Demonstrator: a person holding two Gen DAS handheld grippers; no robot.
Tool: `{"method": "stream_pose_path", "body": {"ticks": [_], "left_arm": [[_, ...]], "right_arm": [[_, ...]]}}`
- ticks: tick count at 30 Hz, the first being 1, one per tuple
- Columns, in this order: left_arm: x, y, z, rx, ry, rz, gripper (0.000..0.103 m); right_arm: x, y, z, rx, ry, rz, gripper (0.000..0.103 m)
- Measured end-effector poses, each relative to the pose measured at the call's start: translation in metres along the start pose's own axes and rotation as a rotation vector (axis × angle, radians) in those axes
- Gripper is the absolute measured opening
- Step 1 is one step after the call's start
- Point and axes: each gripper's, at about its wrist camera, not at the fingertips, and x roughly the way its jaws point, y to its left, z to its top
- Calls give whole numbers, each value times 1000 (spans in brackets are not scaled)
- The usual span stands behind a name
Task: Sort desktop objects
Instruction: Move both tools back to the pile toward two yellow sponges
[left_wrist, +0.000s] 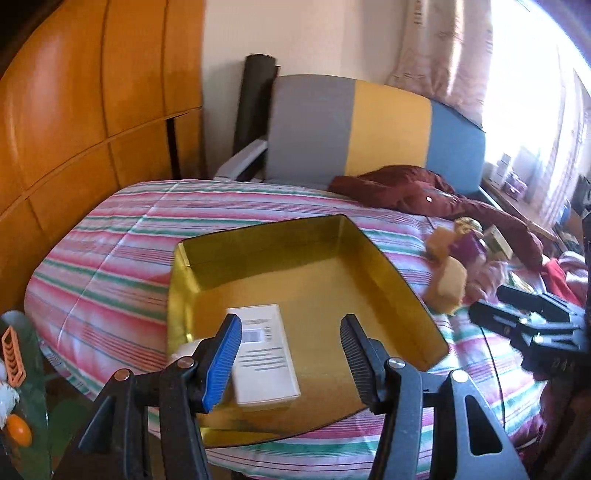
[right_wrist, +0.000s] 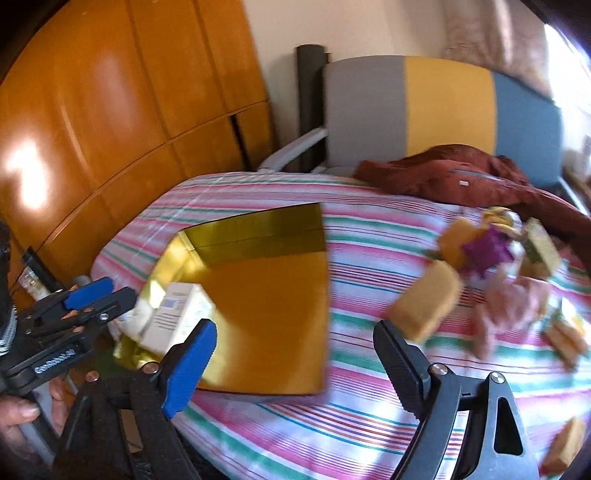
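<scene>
A gold tray (left_wrist: 391, 273) lies on a striped bedspread (left_wrist: 110, 266). A white box (left_wrist: 264, 354) with a barcode lies inside it near the front. My left gripper (left_wrist: 290, 354) is open just above the tray, the box beside its blue finger. In the right wrist view the tray (right_wrist: 273, 314) and white box (right_wrist: 177, 317) show at left. My right gripper (right_wrist: 295, 369) is open and empty over the bedspread, right of the tray. A yellow block (right_wrist: 424, 302) lies just beyond its right finger. A heap of small items, one purple (right_wrist: 487, 251), lies further right.
A dark red garment (left_wrist: 424, 192) lies at the back of the bed before a grey, yellow and blue headboard (left_wrist: 388, 129). Wooden cabinets (left_wrist: 74, 110) stand on the left. The right gripper shows at the left wrist view's right edge (left_wrist: 535, 325).
</scene>
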Motion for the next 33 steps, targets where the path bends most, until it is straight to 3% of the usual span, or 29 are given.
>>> {"method": "stream_pose_path", "body": {"ticks": [9, 21, 25, 33], "left_arm": [[8, -43, 1, 86, 30, -82, 57], [18, -83, 4, 151, 54, -179, 57], [22, -92, 4, 170, 62, -187, 57], [31, -113, 8, 203, 89, -216, 57]], "right_arm": [[-36, -93, -13, 123, -1, -196, 92], [-110, -238, -46, 487, -20, -488, 99], [-108, -271, -59, 562, 30, -546, 99], [-69, -296, -89, 597, 150, -563, 99]]}}
